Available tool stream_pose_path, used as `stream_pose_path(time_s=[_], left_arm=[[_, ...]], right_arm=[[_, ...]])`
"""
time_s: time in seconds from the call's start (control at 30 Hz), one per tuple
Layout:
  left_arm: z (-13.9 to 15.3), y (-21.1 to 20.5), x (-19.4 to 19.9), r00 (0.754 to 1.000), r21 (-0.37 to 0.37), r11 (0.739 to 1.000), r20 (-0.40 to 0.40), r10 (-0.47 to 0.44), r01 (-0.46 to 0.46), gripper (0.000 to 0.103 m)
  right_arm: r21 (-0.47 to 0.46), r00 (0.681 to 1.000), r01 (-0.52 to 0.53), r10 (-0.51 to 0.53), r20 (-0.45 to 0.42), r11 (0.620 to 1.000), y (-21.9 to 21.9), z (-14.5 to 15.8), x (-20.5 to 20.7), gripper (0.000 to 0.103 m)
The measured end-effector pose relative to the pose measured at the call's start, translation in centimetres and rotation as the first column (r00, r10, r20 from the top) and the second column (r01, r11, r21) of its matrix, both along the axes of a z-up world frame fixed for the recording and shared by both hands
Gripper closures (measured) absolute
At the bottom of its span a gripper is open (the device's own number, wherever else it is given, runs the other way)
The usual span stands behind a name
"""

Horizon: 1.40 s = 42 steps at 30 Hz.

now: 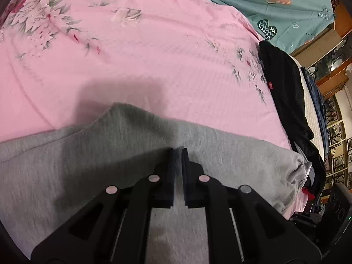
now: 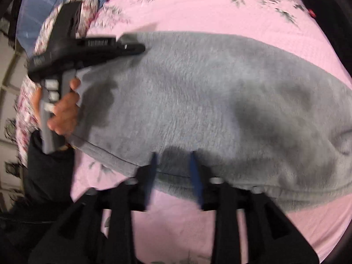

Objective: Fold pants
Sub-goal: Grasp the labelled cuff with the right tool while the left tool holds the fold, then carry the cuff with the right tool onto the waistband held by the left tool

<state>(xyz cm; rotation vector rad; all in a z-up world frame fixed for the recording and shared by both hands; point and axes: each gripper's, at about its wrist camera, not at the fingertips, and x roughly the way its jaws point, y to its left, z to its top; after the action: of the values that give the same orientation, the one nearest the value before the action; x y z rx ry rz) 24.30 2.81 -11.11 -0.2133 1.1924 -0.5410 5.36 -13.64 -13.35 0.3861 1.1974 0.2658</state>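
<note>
Grey sweatpants (image 1: 123, 154) lie folded on a pink floral bedspread (image 1: 143, 50); they fill the middle of the right wrist view (image 2: 209, 110). My left gripper (image 1: 177, 150) hovers over the pants, its jaws almost closed with a narrow gap and nothing between them. In the right wrist view the left gripper (image 2: 140, 48) rests at the pants' far left edge, held by a hand (image 2: 63, 112). My right gripper (image 2: 173, 156) is open, its blue-padded fingers (image 2: 197, 176) over the pants' near edge. The right view is motion-blurred.
A black garment (image 1: 290, 101) lies along the bed's right edge, with a teal patterned sheet (image 1: 275, 6) beyond it. Wooden shelves (image 1: 334, 74) stand at the far right. A floral pillow and blue cloth (image 2: 44, 11) lie at the left.
</note>
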Motion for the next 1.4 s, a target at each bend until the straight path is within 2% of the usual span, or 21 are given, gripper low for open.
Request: stream_pose_path(time_s=[0.07, 0.1, 0.13, 0.2, 0.3, 0.37, 0.4, 0.43, 0.53, 0.7, 0.9, 0.93, 0.97, 1.0, 1.03, 1.07, 1.1, 1.17, 1.27, 1.4], left_arm=[[1.5, 0.5, -1.3, 0.997, 0.035, 0.999, 0.064, 0.036, -0.038, 0.09], [2.5, 0.8, -2.5, 0.994, 0.061, 0.997, 0.1, 0.038, -0.044, 0.085], [3.1, 1.1, -3.6, 0.992, 0.083, 0.996, 0.118, 0.035, -0.045, 0.076], [3.8, 1.8, -6.4, 0.99, 0.073, 0.996, 0.136, 0.033, -0.043, 0.066], [3.0, 2.8, -9.6, 0.994, 0.05, 0.998, 0.106, 0.022, -0.028, 0.064], [1.9, 3.4, -10.7, 0.996, 0.057, 0.997, 0.081, 0.039, -0.044, 0.064], [1.4, 3.8, -11.1, 0.997, 0.072, 0.996, 0.067, 0.049, -0.054, 0.064], [0.9, 4.0, -11.3, 0.997, 0.079, 0.995, 0.058, 0.055, -0.059, 0.064], [0.0, 4.9, -11.7, 0.997, 0.06, 0.995, 0.028, 0.075, -0.076, 0.064], [0.0, 5.2, -12.0, 0.996, 0.073, 0.994, 0.024, 0.085, -0.086, 0.064], [0.1, 4.9, -11.8, 0.996, 0.094, 0.991, 0.018, 0.091, -0.092, 0.064], [0.1, 4.8, -11.8, 0.995, 0.106, 0.99, 0.016, 0.096, -0.097, 0.064], [0.3, 4.5, -11.8, 0.995, 0.12, 0.988, 0.017, 0.099, -0.1, 0.064], [0.5, 4.2, -11.9, 0.995, 0.14, 0.985, 0.02, 0.101, -0.103, 0.064], [0.7, 3.7, -12.0, 0.995, 0.156, 0.983, 0.025, 0.097, -0.1, 0.064], [1.2, 2.9, -12.3, 0.996, 0.169, 0.982, 0.034, 0.077, -0.082, 0.064], [1.8, 1.8, -12.5, 0.998, 0.173, 0.983, 0.043, 0.048, -0.055, 0.064], [3.2, -0.4, -13.1, 0.998, 0.174, 0.985, 0.067, -0.014, 0.002, 0.064], [5.0, -5.1, -13.4, 0.99, 0.13, 0.985, 0.069, -0.121, 0.111, 0.062], [5.3, -13.0, -12.6, 0.973, 0.046, 0.972, 0.006, -0.232, 0.232, 0.064]], right_arm=[[0.029, 0.993, 0.094, -0.096, 0.069, 0.995, -2.9, 2.0, -1.6, 0.053], [0.039, 0.983, 0.152, -0.155, 0.094, 0.988, -4.8, 2.8, -2.8, 0.048], [0.054, 0.97, 0.213, -0.217, 0.11, 0.976, -6.8, 3.6, -3.9, 0.035], [0.108, 0.92, 0.362, -0.374, 0.121, 0.926, -11.7, 4.5, -7.2, 0.018], [0.136, 0.82, 0.551, -0.564, 0.094, 0.823, -18.2, 3.8, -11.3, 0.017], [0.153, 0.752, 0.647, -0.658, 0.035, 0.747, -21.5, 2.1, -12.9, 0.017], [0.182, 0.737, 0.663, -0.675, 0.007, 0.726, -22.4, 1.2, -13.1, 0.017], [0.218, 0.737, 0.662, -0.675, -0.016, 0.717, -23.1, 0.6, -13.3, 0.017], [0.292, 0.77, 0.619, -0.636, -0.044, 0.729, -23.9, -1.6, -11.8, 0.017], [0.331, 0.777, 0.615, -0.621, -0.099, 0.716, -24.8, -4.3, -10.1, 0.017], [0.402, 0.777, 0.601, -0.623, -0.092, 0.691, -25.8, -4.9, -7.8, 0.013], [0.395, 0.778, 0.601, -0.623, -0.086, 0.695, -25.7, -4.9, -7.6, 0.016], [0.358, 0.779, 0.603, -0.623, -0.071, 0.713, -25.4, -4.6, -7.5, 0.026], [0.275, 0.771, 0.622, -0.635, -0.051, 0.733, -25.0, -4.4, -7.4, 0.076], [0.244, 0.776, 0.62, -0.629, -0.052, 0.745, -24.7, -4.7, -7.1, 0.077], [0.263, 0.767, 0.628, -0.64, -0.048, 0.732, -24.8, -5.0, -7.4, 0.078], [0.262, 0.768, 0.624, -0.639, -0.037, 0.736, -24.7, -4.9, -7.5, 0.08], [0.229, 0.781, 0.606, -0.625, 0.014, 0.762, -24.3, -4.0, -7.9, 0.082], [0.216, 0.787, 0.589, -0.614, 0.067, 0.779, -23.7, -2.8, -8.4, 0.083], [0.241, 0.803, 0.544, -0.582, 0.127, 0.804, -23.3, -1.2, -9.0, 0.083]])
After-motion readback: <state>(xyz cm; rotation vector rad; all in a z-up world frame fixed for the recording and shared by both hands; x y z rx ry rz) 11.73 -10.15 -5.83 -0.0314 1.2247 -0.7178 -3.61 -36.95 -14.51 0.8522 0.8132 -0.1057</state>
